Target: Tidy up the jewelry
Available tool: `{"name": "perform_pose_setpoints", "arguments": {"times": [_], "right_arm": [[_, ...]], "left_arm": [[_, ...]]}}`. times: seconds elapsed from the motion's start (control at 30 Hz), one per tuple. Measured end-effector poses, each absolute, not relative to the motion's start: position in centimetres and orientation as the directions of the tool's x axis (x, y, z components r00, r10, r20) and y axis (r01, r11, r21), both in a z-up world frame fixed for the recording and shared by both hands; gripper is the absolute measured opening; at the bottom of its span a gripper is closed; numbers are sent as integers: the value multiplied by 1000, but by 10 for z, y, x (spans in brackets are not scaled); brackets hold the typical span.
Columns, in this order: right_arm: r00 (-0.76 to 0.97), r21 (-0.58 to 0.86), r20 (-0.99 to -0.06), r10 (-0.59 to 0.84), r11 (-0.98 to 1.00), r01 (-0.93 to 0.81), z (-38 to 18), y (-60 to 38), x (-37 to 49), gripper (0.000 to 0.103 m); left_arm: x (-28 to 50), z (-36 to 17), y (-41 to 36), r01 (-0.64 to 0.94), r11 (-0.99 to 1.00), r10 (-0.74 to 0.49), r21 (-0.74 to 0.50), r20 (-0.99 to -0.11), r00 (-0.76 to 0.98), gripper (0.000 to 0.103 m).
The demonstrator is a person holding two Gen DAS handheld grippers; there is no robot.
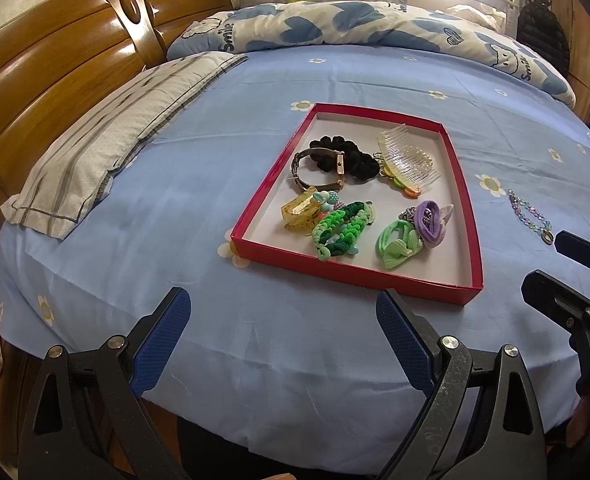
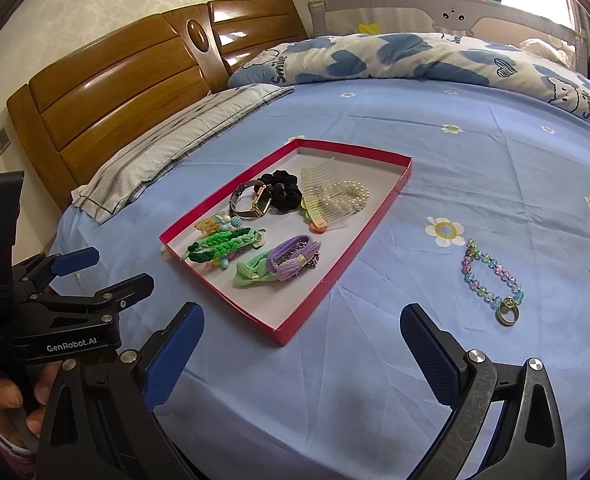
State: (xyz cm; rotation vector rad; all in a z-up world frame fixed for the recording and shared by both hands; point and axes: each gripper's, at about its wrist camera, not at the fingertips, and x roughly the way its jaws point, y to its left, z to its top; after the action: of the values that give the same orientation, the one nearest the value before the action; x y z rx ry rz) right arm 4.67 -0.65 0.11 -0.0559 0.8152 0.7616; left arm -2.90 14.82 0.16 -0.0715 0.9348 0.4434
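Both grippers, left (image 1: 283,312) and right (image 2: 301,328), are hovering wide apart and empty over the sheet (image 2: 475,152). Beyond the right one a bead bracelet (image 2: 491,276) is lying outside the red tray (image 2: 335,276), which is holding hair ties, a comb (image 2: 327,192) and a watch (image 2: 251,200)

Left gripper (image 1: 283,308): black plastic frame, 2 fingers (image 1: 163,340) faced with blue textured pads, round silver screws at the pivots. Right gripper (image 2: 301,324): same build, scuffed black arms, blue pads. White lettering "GenRobot.AI" on the left unit's body. Hand (image 2: 11,404) on its handle: bare skin, short nails, pink patterned sleeve edge.
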Motion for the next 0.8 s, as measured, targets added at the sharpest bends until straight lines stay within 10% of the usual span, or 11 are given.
{"name": "perform_pose_setpoints", "arguments": {"times": [0.8], "right_arm": [[440, 238, -672, 595, 736, -634, 4, -6, 46, 100]], "left_arm": [[-29, 0, 149, -400, 907, 338, 133, -796, 503, 95]]}}
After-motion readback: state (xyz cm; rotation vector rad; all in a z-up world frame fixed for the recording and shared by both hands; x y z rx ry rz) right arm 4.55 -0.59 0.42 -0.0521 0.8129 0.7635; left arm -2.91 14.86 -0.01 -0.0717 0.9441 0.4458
